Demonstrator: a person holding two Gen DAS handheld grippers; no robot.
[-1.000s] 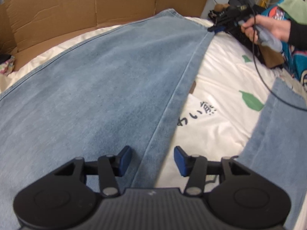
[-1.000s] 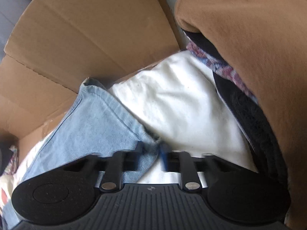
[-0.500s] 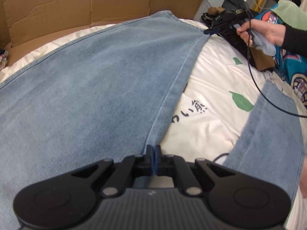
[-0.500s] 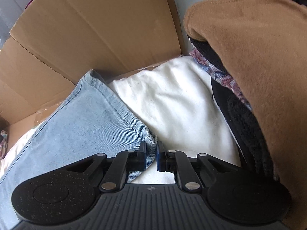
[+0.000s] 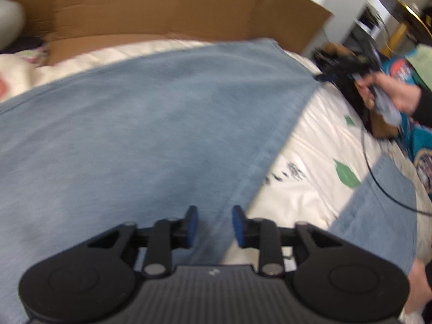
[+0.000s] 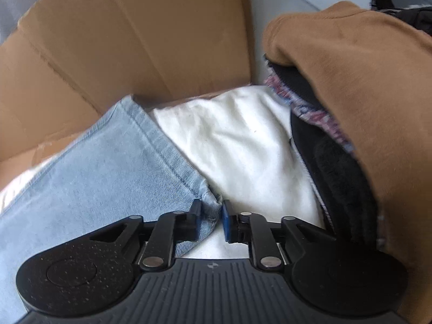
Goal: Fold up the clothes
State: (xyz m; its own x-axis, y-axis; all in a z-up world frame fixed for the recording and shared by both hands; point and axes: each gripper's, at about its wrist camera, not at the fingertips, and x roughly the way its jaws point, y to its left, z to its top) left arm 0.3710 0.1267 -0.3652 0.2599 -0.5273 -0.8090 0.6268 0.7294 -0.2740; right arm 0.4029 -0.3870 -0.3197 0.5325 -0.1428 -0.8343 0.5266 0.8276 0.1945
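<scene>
- Two tools work one pair of pale blue jeans (image 5: 151,140), spread flat over a cream printed bedsheet (image 5: 318,145) on the bed, the far hem lying near the bed's far edge, where a cardboard sheet (image 5: 167,8) stands.
- The left tool (image 5: 213,225) is letting go: its jaws are opening and the seamed denim edge lies between the blue pads (image 5: 192,225) without being pressed.
- The right tool (image 6: 211,218), held in a hand (image 5: 391,94) by the bed's far right corner, is opening too; the hem corner bunches against one pad, the other standing clear.
- To do this step well, I would let both edges drop fully before pulling away, so the leg lies smooth and its seam straight.
- The denim looks heavy, with a visible twill and a stitched double hem; it should hold a crease but drag on the soft sheet.
- A brown fleece-like garment (image 6: 364,94) is heaped beside it.
</scene>
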